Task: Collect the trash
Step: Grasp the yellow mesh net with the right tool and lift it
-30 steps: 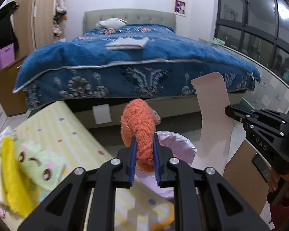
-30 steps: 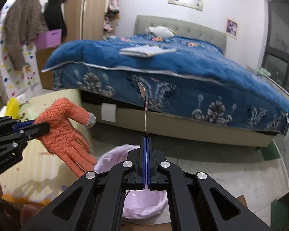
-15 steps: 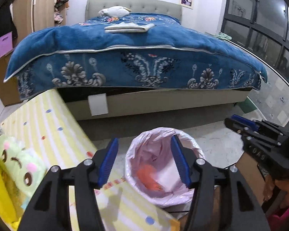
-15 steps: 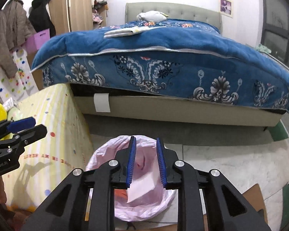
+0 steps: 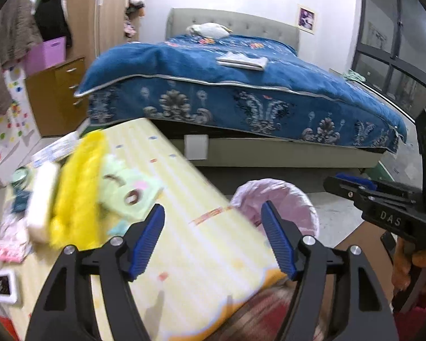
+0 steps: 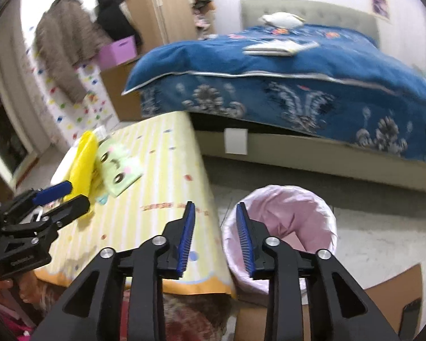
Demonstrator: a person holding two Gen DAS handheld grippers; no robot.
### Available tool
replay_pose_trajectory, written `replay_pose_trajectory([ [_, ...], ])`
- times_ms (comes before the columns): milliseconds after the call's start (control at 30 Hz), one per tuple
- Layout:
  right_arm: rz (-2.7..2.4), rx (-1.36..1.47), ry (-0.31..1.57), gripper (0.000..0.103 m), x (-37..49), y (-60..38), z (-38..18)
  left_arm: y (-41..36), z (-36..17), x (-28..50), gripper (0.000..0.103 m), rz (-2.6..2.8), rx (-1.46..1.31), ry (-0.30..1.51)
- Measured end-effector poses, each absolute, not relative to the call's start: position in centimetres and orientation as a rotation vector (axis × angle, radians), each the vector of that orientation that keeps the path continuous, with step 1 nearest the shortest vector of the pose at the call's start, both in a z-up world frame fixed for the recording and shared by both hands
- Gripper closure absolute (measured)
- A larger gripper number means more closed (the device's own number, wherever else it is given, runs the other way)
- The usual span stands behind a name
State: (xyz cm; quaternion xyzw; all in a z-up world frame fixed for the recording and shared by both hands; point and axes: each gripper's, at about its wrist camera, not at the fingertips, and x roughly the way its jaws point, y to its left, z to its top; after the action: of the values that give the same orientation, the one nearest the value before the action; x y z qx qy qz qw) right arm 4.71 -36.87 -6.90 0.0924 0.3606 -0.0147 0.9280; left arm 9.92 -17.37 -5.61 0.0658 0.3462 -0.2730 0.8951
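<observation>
My left gripper hangs over the near edge of the yellow striped table; its jaws are opening wide and nothing is between them. My right gripper hovers over the gap between the table corner and the pink-lined bin; its jaws are opening too, with nothing in them. The bin stands on the floor just right of the table. On the table's left part lie a yellow bag, a green face cloth, a white roll and a pink packet.
A bed with a blue quilt fills the back. Brown cardboard lies on the floor right of the bin. A small white device sits at the table's near left. A drawer unit and hanging coats stand at the left wall.
The left gripper let the orange glove fall into the bin and the right let go of the card piece. Both have opened and swung left toward the table.
</observation>
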Motion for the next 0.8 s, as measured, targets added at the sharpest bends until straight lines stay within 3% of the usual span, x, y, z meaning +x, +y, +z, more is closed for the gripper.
replay_pose_trajectory([
  [400, 0.114, -0.031, 0.714, 0.052, 6.6, -26.1, -3.9, -3.8, -3.9, 8.4, 0.030, -0.233, 0.108, 0.688],
  [800, 0.170, -0.053, 0.717, 0.051, 9.7, -20.7, -3.4, 4.5, -4.1, 9.5, 0.029, -0.049, 0.043, 0.691],
])
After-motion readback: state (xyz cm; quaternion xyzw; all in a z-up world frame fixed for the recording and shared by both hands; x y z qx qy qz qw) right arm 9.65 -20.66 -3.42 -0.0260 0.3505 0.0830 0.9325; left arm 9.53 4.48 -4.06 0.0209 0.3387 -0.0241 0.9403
